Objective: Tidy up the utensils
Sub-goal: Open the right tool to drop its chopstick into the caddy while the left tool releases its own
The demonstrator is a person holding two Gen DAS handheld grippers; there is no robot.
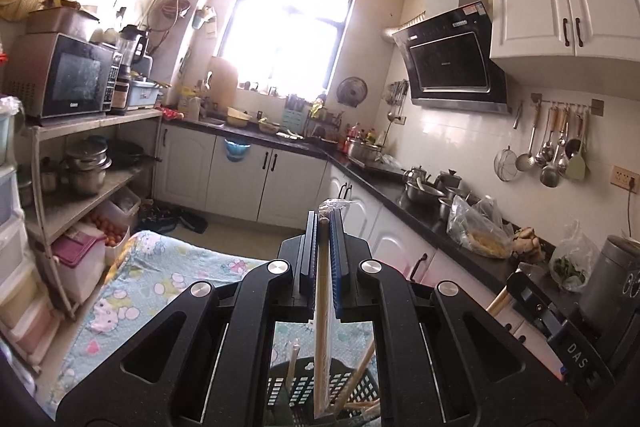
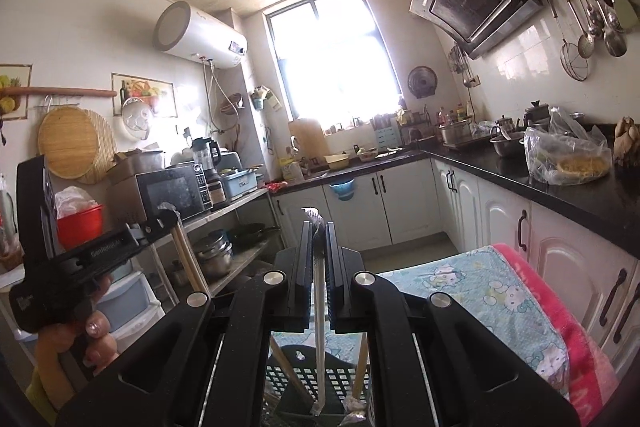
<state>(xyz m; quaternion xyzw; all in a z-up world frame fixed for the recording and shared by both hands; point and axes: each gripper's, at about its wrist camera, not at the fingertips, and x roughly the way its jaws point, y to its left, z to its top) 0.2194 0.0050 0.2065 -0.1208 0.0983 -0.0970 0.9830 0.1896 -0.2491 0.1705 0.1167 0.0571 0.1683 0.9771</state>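
Observation:
My left gripper (image 1: 325, 223) is shut on a plastic-wrapped pair of wooden chopsticks (image 1: 320, 311). The pair stands nearly upright, its lower end hanging over a dark perforated basket (image 1: 280, 387) that holds several other chopsticks. My right gripper (image 2: 318, 227) is shut on a thin pale wrapped utensil (image 2: 319, 311) with crinkled plastic at its top; its lower end reaches into the same basket (image 2: 288, 375). The right wrist view shows the left gripper (image 2: 166, 213) at the left, held by a hand, with the chopsticks (image 2: 188, 259) in it. The right gripper (image 1: 518, 281) shows at the lower right of the left wrist view.
The basket stands on a table under a light blue cartoon cloth (image 1: 160, 267) with a pink edge (image 2: 560, 307). A black counter (image 2: 560, 199) with bags and pots runs along the right. A shelf with a microwave (image 1: 64, 79) stands at the left.

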